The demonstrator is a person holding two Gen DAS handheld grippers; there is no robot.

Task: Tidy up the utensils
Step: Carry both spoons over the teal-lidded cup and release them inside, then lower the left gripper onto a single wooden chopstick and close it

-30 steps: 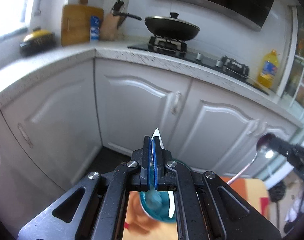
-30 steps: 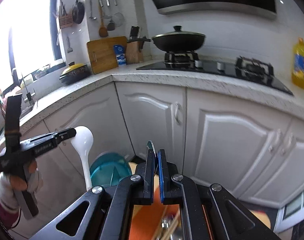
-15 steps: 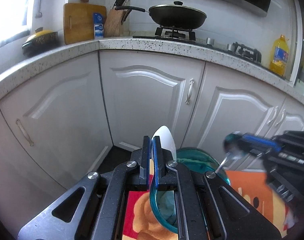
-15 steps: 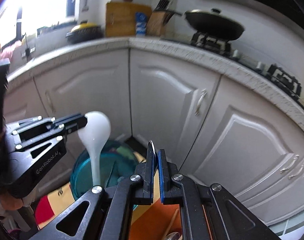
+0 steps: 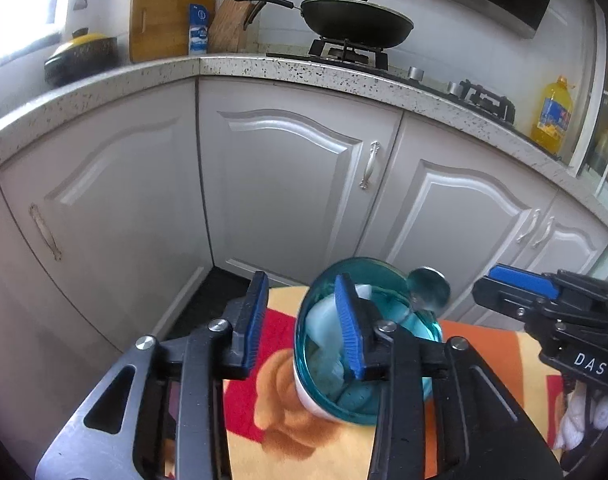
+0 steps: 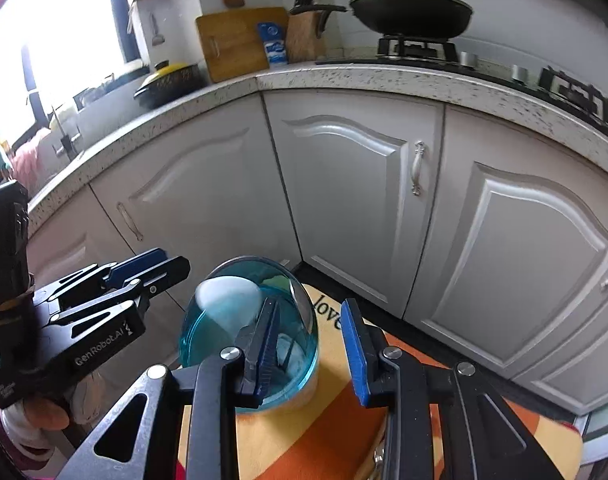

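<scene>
A teal glass cup stands on a colourful cloth. A white spoon and a metal spoon stand inside it, bowls up. My left gripper hangs just left of the cup. Its jaws are opening, with only cloth between them. In the right wrist view the cup and white spoon sit left of my right gripper. Its jaws are opening too, around nothing. Each gripper shows in the other's view: the right gripper and the left gripper.
White corner cabinets rise close behind the cloth-covered table, under a speckled worktop. A wok, a knife block, a cutting board and an oil bottle stand up there. A gloved hand holds the left gripper.
Both grippers sank toward the cup and went from shut to open. The white spoon and the metal spoon left the jaws and now stand in the cup.
</scene>
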